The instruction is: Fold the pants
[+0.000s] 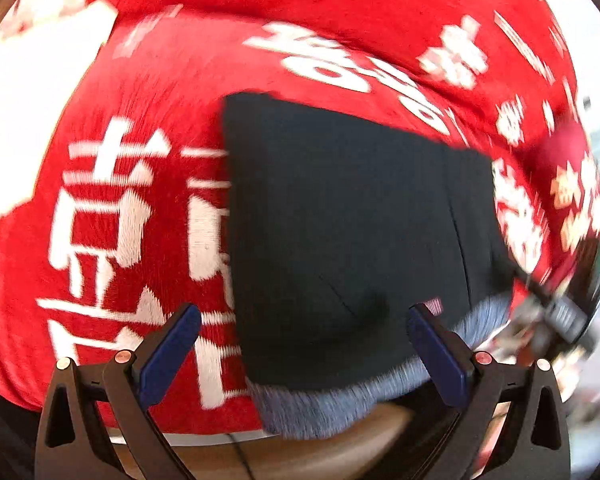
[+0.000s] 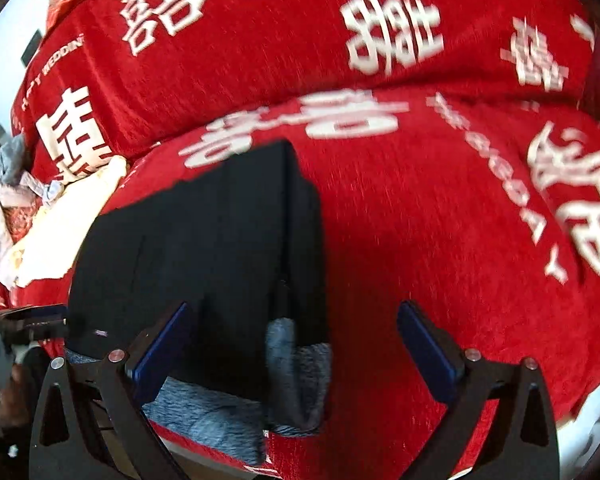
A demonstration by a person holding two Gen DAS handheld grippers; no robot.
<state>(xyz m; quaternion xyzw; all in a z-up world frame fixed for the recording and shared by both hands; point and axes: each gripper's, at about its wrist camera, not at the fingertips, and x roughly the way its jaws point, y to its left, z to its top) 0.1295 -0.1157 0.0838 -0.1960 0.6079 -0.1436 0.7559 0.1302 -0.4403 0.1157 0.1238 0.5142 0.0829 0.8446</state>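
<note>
The dark pants (image 1: 340, 232) lie folded into a flat rectangle on the red cover (image 1: 148, 92) with white characters, their grey lining at its near edge. The left gripper (image 1: 304, 316) and right gripper (image 2: 292, 316) hover above that edge, jaws apart, empty.

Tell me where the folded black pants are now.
The black pants lie folded on the red blanket, ahead of both open grippers, with their grey lining at the near edge.
</note>
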